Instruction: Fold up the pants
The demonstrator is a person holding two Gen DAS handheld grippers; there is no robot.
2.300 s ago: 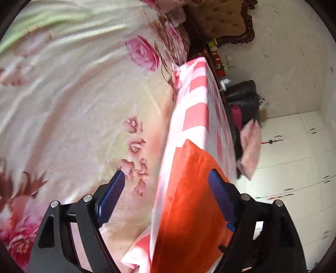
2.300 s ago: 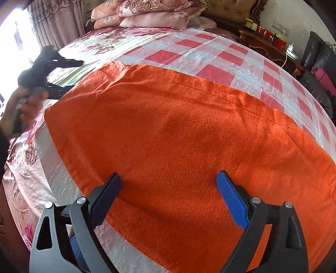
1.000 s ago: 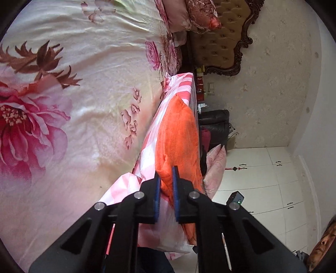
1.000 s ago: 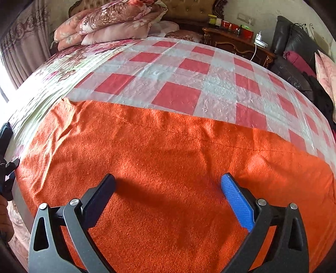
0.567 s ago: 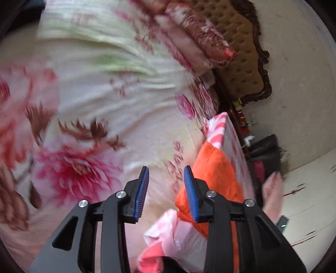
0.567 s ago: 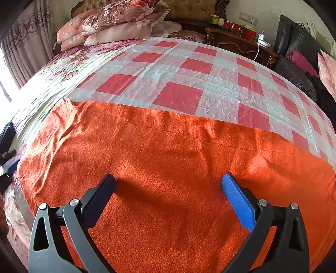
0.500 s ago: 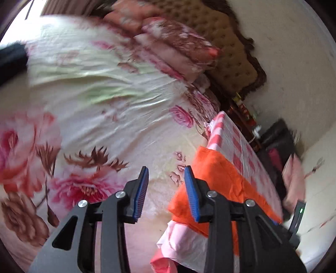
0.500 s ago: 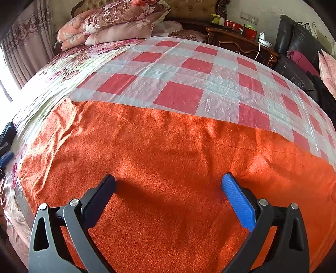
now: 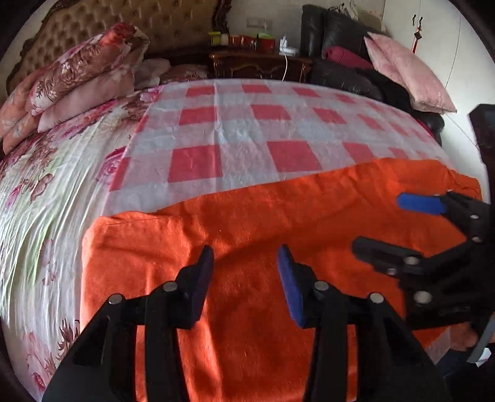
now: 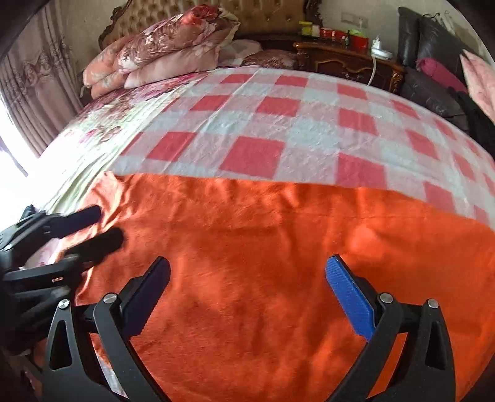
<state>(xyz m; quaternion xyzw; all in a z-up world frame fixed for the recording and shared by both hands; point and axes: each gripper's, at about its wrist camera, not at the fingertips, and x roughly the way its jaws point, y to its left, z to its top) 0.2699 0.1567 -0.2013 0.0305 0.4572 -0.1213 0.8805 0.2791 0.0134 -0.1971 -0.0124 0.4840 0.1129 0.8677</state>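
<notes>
Bed w/ tufted headboard (image 9: 92,27), dark nightstand (image 10: 343,66), curtain (image 10: 37,89) by bright window.

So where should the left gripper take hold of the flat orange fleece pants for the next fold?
Probably the left end's corner, coming in from the floral-sheet side: the orange fleece pants lie flat, and only that edge offers a liftable lip. The left gripper, jaws opening, holds nothing.

Left gripper (image 9: 246,261), jaws opening and empty, above orange pants (image 9: 247,216).
</notes>
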